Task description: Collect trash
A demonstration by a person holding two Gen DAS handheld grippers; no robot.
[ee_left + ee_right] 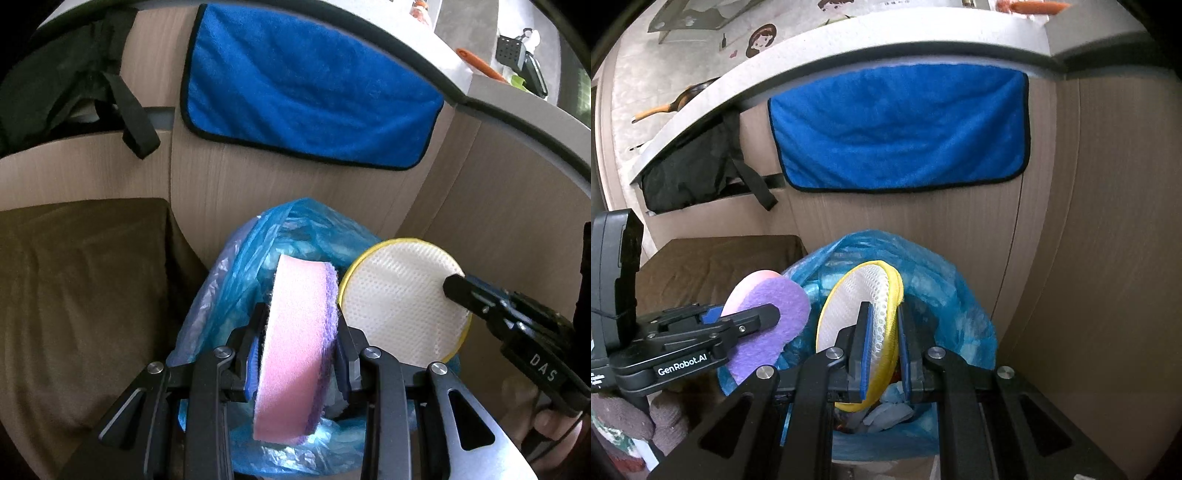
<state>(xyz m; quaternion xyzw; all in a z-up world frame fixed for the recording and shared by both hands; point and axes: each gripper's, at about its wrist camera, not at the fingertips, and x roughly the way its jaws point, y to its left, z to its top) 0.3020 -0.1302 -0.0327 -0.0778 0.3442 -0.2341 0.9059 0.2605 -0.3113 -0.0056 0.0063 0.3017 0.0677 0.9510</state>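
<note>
My left gripper [301, 339] is shut on a pink sponge with a purple scrub side [295, 339], held edge-on above a bin lined with a blue plastic bag [236, 273]. The sponge also shows in the right wrist view [775, 317], with the left gripper [764, 317] on it. My right gripper [886, 343] is shut on a round white mesh scrub pad with a yellow rim [857, 310], held over the open bag [945, 306]. The pad [399, 299] and right gripper [458, 286] show in the left wrist view beside the sponge. Crumpled trash lies inside the bag.
A blue towel [306, 85] hangs on the wooden cabinet front [258, 184] behind the bin, under a grey countertop edge [849, 48]. A black bag [694, 166] hangs at the left. A brown covered seat [81, 295] stands left of the bin.
</note>
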